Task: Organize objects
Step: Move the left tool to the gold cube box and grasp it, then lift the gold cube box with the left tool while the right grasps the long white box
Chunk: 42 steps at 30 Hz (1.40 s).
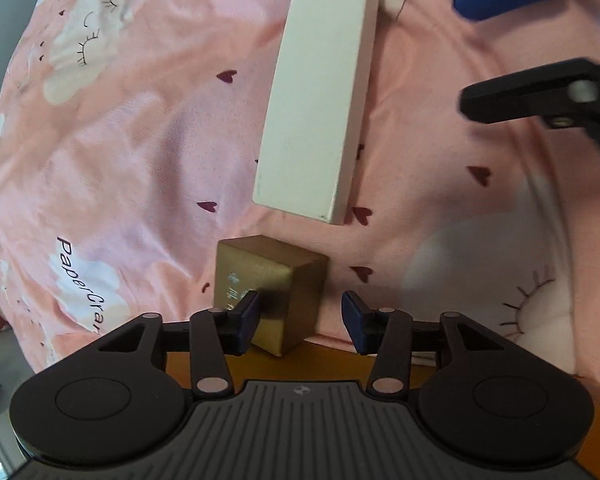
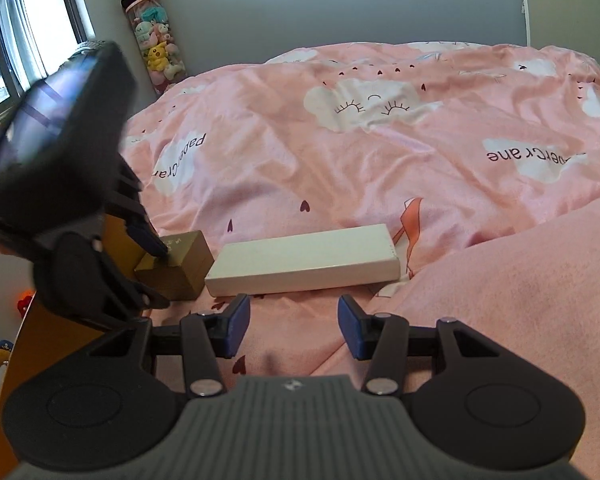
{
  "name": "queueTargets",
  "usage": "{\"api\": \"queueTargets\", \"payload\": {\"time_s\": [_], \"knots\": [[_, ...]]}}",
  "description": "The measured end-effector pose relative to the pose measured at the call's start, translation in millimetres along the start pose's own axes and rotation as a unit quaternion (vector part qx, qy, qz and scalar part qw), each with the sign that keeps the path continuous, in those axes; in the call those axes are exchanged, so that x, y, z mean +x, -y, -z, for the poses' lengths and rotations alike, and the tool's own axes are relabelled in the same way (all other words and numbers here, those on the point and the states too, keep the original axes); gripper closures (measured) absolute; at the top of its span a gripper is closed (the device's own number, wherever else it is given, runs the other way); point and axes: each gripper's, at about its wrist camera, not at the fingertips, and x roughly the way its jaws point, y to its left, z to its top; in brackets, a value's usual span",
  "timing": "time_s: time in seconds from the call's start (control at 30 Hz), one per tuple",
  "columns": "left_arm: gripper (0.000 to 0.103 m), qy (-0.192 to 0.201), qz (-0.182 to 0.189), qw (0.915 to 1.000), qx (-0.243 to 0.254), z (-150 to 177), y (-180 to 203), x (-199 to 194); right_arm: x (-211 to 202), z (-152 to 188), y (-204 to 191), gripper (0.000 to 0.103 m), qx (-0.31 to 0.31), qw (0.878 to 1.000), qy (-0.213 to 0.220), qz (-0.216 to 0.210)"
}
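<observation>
Left tool (image 1: 300,316) is hanging wide open around the small gold cardboard box (image 1: 274,280) sitting at the pink bedspread's (image 2: 380,160) near edge; the long white box (image 2: 304,266) is lying just right of it, and the right tool (image 2: 294,326) is gaping, gripping nothing.

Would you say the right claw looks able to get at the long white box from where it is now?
Probably yes. The right claw is open and points at the long white box, with only bare pink duvet between them. The left claw is at the gold box, off to the side.
</observation>
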Motion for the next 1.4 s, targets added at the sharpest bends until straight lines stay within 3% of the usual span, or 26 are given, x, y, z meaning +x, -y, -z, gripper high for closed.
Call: {"api": "queueTargets", "payload": {"time_s": [0.17,0.6,0.7,0.87,1.0,1.13,1.2,1.23,1.4], "knots": [[0.045,-0.011,-0.007,0.9998,0.017,-4,8,9,2,1,3,0.051,0.001,1.000,-0.003,-0.006],[0.042,-0.036,-0.079,0.9946,0.056,-4,10,40,6,3,8,0.051,0.012,1.000,-0.011,-0.004],[0.049,-0.035,-0.106,0.9920,0.059,-5,6,39,9,4,6,0.051,0.000,1.000,-0.012,0.001],[0.050,-0.009,-0.097,0.9941,0.048,5,-5,25,11,4,2,0.051,-0.028,1.000,-0.014,0.001],[0.050,0.025,-0.054,0.9981,0.016,19,-21,4,17,-1,-8,0.051,-0.079,0.997,-0.021,0.008],[0.050,0.055,-0.018,0.9983,-0.008,27,-26,-22,27,-7,-24,0.050,-0.181,0.982,-0.034,0.031],[0.051,0.074,-0.009,0.9970,-0.019,30,-26,-37,33,-9,-31,0.044,-0.229,0.972,-0.040,0.043],[0.051,0.082,-0.005,0.9963,-0.024,28,-29,-43,37,-9,-35,0.040,-0.253,0.965,-0.046,0.047],[0.051,0.124,0.029,0.9902,-0.056,28,-33,-71,56,-2,-52,0.040,-0.365,0.926,-0.067,0.075]]}}
